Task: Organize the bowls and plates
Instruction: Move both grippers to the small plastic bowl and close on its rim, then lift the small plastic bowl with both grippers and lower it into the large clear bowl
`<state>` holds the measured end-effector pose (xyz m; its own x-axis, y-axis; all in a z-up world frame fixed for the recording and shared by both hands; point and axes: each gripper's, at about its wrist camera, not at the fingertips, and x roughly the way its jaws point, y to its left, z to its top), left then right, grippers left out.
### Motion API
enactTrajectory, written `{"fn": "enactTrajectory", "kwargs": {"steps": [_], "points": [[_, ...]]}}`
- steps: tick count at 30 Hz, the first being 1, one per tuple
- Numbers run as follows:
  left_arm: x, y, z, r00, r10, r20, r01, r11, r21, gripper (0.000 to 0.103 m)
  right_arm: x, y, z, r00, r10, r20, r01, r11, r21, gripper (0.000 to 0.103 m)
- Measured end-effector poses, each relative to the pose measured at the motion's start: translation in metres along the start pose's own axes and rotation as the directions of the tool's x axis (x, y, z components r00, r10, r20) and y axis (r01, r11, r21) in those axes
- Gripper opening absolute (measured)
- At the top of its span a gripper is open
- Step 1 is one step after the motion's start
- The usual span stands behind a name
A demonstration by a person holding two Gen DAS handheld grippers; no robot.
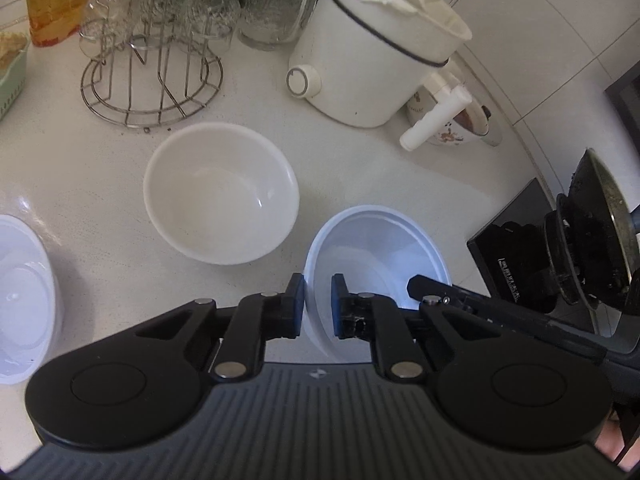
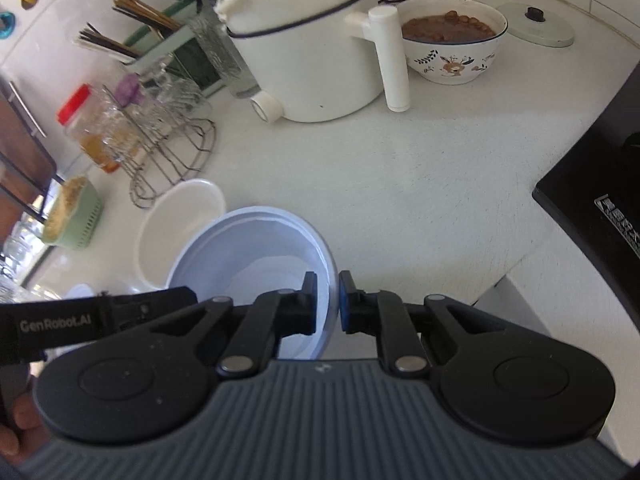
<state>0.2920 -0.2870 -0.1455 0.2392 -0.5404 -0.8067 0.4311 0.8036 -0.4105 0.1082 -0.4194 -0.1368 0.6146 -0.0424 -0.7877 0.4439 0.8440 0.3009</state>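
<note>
A pale blue plastic bowl is held between both grippers over the white counter. My left gripper is shut on its left rim. My right gripper is shut on its right rim; the bowl also shows in the right wrist view. A white bowl stands upright on the counter to the left of the blue one, and it shows in the right wrist view. Another pale plastic bowl sits at the far left edge.
A white electric cooker stands behind, with a wire glass rack to its left. A patterned bowl of brown food and a lid sit at the back. A black stove with a pan lies to the right.
</note>
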Motion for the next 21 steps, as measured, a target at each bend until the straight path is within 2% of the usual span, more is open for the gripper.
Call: {"fn": "enactTrajectory", "kwargs": {"steps": [10, 21], "points": [[-0.046, 0.008, -0.006, 0.997, 0.015, 0.069, -0.014, 1.000, -0.012, 0.015, -0.022, 0.022, -0.012, 0.998, 0.068, 0.010, -0.067, 0.997, -0.023, 0.014], [-0.076, 0.024, -0.008, 0.996, 0.009, 0.091, -0.003, 0.998, -0.066, 0.016, -0.037, 0.045, -0.008, 0.993, 0.108, 0.036, -0.107, 0.993, -0.040, 0.014]]}}
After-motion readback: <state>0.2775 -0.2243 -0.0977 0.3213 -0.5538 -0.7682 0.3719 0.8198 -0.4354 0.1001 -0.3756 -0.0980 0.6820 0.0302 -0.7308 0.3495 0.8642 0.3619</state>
